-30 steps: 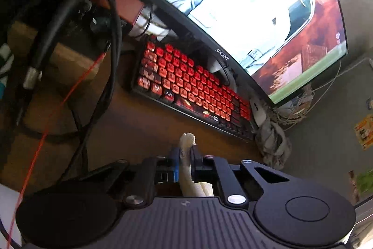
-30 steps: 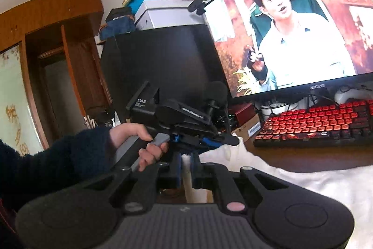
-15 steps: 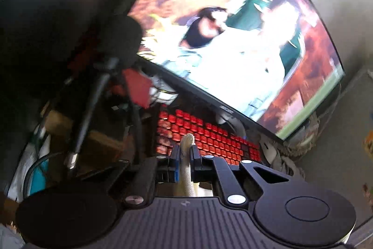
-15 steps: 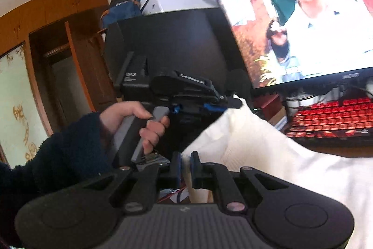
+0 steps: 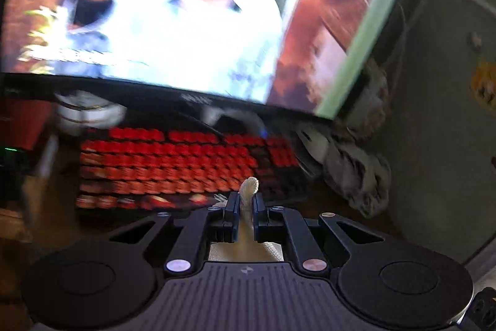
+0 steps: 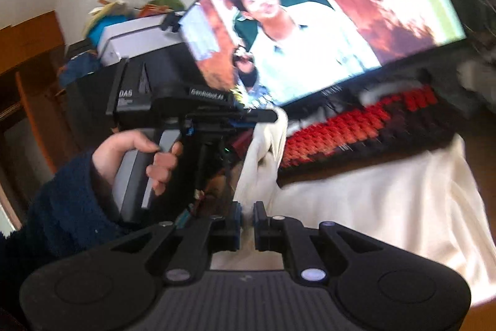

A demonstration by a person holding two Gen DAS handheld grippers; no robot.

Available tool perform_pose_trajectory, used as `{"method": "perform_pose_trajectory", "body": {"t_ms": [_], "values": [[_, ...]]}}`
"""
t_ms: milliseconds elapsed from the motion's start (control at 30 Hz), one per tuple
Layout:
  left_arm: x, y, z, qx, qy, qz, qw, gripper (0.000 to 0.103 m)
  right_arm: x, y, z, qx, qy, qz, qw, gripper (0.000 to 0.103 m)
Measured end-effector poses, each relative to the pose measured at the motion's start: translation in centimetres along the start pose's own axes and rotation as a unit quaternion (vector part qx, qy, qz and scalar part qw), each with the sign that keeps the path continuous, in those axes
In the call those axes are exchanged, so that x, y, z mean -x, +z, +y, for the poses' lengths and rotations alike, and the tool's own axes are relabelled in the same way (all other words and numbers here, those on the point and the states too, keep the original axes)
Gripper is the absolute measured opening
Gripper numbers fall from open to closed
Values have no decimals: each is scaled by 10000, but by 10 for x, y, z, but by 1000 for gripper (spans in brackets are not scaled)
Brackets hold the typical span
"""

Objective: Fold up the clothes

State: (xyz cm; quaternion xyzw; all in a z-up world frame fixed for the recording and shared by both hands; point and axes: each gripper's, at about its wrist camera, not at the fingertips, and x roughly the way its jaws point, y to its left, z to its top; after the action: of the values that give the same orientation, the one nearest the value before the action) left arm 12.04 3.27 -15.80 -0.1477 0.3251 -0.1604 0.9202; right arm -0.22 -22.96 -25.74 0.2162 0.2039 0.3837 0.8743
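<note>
A cream-white garment hangs lifted above the desk, spreading to the right in the right wrist view. My right gripper is shut on an edge of it near the bottom centre. In the same view my left gripper sits higher, held by a hand in a dark fleece sleeve, and pinches another bunched corner of the cloth. In the left wrist view my left gripper is shut on a thin fold of the garment, whose tip pokes up between the fingers.
A red backlit keyboard lies on the brown desk below a large lit monitor. A grey crumpled cloth lies at the keyboard's right end. Boxes are stacked on a dark cabinet at left.
Both grippers have risen and swung right, carrying the garment up off the desk. The cloth now hangs stretched between them. The views are motion-blurred.
</note>
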Motion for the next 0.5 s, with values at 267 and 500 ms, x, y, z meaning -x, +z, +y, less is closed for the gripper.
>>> {"method": "perform_pose_trajectory", "body": {"t_ms": [267,500], "values": [[-42,-32,-18,-421,-689,624,9948,18,-2,-21,-21,-445,-419,479,9970,7],[37,-55,-35,-1448,-536,-92,9880,43,1,-22,-25,-475,-360,623,9963,8]]}}
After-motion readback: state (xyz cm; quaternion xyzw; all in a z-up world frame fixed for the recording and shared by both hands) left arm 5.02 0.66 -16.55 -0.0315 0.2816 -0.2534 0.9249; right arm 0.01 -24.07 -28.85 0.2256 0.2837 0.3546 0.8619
